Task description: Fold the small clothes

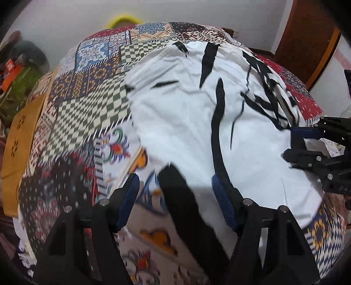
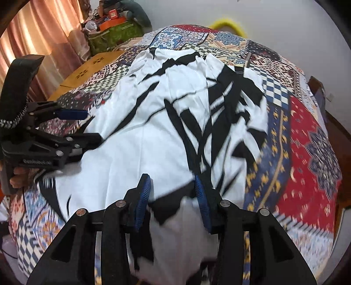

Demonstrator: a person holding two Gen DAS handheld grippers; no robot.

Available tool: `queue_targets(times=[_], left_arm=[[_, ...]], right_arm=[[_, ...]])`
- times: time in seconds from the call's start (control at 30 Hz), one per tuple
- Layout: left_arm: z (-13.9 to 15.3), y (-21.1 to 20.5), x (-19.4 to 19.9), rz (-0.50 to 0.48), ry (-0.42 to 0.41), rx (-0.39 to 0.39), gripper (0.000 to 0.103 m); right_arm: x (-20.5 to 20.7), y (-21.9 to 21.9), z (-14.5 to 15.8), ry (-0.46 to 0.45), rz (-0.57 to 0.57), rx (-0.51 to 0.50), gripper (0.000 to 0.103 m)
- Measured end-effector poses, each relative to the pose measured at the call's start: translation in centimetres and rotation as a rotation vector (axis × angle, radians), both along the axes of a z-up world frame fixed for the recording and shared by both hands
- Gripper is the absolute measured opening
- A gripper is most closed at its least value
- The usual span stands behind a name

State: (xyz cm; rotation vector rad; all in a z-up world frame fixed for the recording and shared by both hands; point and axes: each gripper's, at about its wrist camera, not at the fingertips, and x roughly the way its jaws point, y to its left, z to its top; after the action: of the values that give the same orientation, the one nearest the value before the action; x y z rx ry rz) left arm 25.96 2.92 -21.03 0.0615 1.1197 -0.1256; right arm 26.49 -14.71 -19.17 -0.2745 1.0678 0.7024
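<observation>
Jaws on both grippers stand spread. The left gripper [image 1: 175, 188] has its blue-padded fingers [image 1: 129, 197] apart over the near left corner of the white garment [image 1: 186, 122], where a broad black band of the print runs between them; whether the pads touch the cloth cannot be told through the blur. The right gripper [image 2: 173, 197] is likewise parted, its fingers [image 2: 144, 195] straddling the garment's near edge, with a bunch of black-and-white fabric lying between them but not pinched.

The garment, white with black slashes, lies spread and wrinkled across the middle of the patchwork bedspread [image 1: 87, 103]. Its far hem reaches toward the bed's far side, its left edge is loosely rumpled, and its right side carries the densest black print. From the right wrist view, the left gripper [image 2: 74, 127] comes in from the left, at the cloth's side edge; from the left wrist view, the right gripper [image 1: 307, 144] sits at the opposite edge.

Bare bedspread shows around the garment on the left, far and right sides. Beyond the bed's left edge stands a yellow wooden panel [image 1: 19, 140], and a yellow ring [image 1: 122, 19] shows behind the far edge by the wall. Curtains [image 2: 43, 37] hang further left, beside a green bag [image 2: 114, 35] with clutter.
</observation>
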Motion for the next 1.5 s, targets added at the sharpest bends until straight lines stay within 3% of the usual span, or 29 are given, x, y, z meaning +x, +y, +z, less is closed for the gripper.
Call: queue_targets(times=[0.33,0.43,0.57,0.63,0.83,0.97,1.07,1.13,1.2,1.23,1.3,1.37,1.43,1.5], left_arm=[[1.7,0.7,-3.8,0.037,-0.031,0.005,0.070],[3.0,1.6,-3.6,0.079,-0.064,-0.021,0.071],[3.4,3.7,-1.8,0.158,-0.062,-0.120,0.075],[2.7,4.5,-0.6,0.188,-0.028,-0.184,0.075],[-0.9,5.4,2.6,0.228,0.092,-0.308,0.075],[-1.8,4.5,4.0,0.195,0.096,-0.315,0.072],[-1.7,3.8,5.1,0.164,0.087,-0.316,0.063],[-1.7,3.3,5.7,0.146,0.086,-0.322,0.051],[-1.7,2.9,6.3,0.134,0.081,-0.320,0.046],[-1.7,2.7,6.5,0.132,0.078,-0.317,0.042],[-1.7,2.7,6.6,0.134,0.070,-0.318,0.035],[-1.6,2.8,6.6,0.140,0.058,-0.314,0.029],[-1.3,2.8,6.3,0.160,0.041,-0.294,0.015],[-0.9,3.0,6.1,0.170,0.022,-0.276,0.011]], right_arm=[[-1.6,-2.6,1.9,-0.032,-0.064,0.048,0.044],[-1.9,-3.5,3.5,-0.063,-0.103,0.087,0.055],[-0.5,-4.5,5.1,-0.108,-0.176,0.135,0.080],[0.3,-4.8,5.2,-0.108,-0.206,0.148,0.082],[3.8,-4.7,2.8,0.016,-0.239,0.181,0.081],[5.8,-3.7,0.7,0.092,-0.232,0.185,0.081],[6.5,-2.8,-0.6,0.139,-0.219,0.201,0.082],[6.6,-2.4,-0.8,0.140,-0.209,0.229,0.082],[6.5,-2.0,-0.7,0.131,-0.195,0.236,0.079],[6.5,-1.8,-0.7,0.127,-0.189,0.229,0.073],[6.2,-1.4,-0.6,0.107,-0.167,0.202,0.056],[5.8,-1.2,-0.5,0.087,-0.149,0.172,0.023],[5.9,-1.4,-0.6,0.099,-0.134,0.193,0.016],[5.5,-1.6,-0.2,0.086,-0.141,0.207,0.013]])
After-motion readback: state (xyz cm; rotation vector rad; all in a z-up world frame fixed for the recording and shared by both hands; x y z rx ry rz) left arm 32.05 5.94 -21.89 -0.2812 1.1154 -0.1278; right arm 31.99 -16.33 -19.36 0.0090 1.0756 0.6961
